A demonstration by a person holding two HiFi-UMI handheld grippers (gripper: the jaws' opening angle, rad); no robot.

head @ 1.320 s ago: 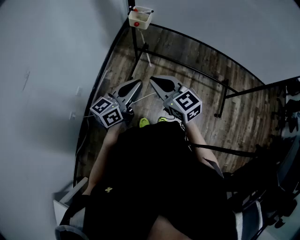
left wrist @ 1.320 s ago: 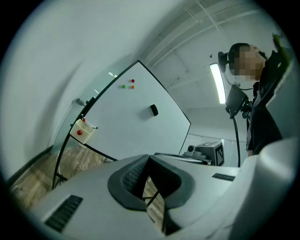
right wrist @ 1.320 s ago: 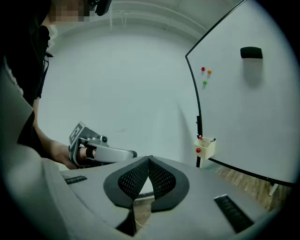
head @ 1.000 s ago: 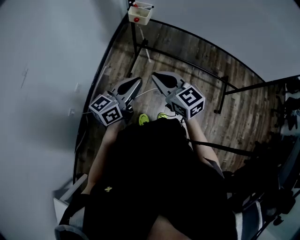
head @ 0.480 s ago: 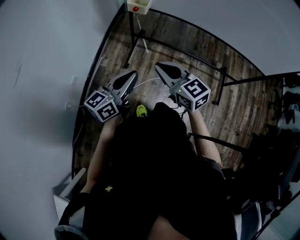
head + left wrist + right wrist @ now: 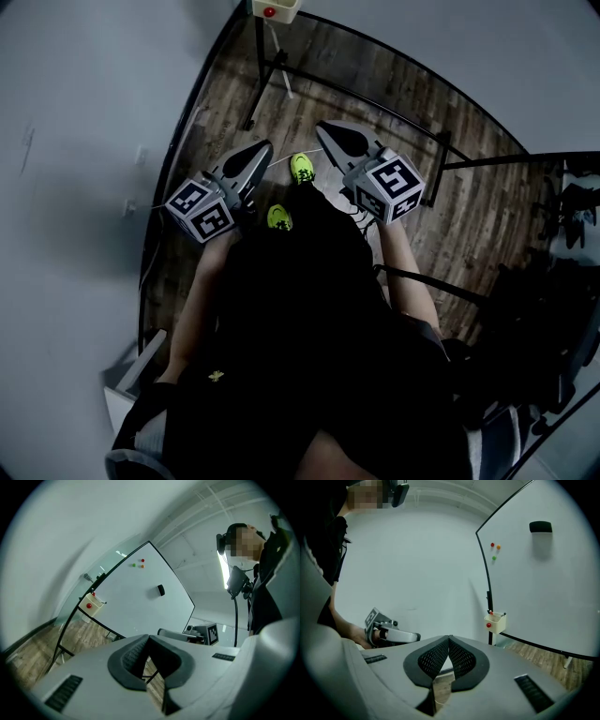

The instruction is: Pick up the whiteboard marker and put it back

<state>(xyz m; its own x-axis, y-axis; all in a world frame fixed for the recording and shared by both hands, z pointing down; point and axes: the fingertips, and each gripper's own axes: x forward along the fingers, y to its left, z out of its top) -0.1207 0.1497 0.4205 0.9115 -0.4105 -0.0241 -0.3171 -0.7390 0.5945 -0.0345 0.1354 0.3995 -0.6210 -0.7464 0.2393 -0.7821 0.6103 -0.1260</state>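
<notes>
**A:** Where is the whiteboard marker (image 6: 491, 613)?

**B:** Far from you. It stands in the small cream holder box (image 6: 495, 623) that hangs at the lower left corner of the whiteboard (image 6: 543, 583). Only a red tip shows above the rim, and the rest is too small to make out.

**A:** Do the jaws have hold of anything?

**B:** No. The jaws of your left gripper (image 6: 149, 636) meet tip to tip with nothing between them. Your right gripper (image 6: 449, 638) is the same, its pads pressed together and empty.

**A:** How are the two grippers held?

**B:** You hold them side by side in front of your body, near each other but apart. Both point toward the far end of the wooden floor (image 6: 403, 103), where the box hangs. Your yellow-green shoes (image 6: 301, 167) show on the floor between them.

**A:** What else is on the board?

**B:** A black eraser (image 6: 540, 526) sits high up on it. Three small magnets (image 6: 494, 550), red, orange and green, sit near its left edge, above the box.
</notes>
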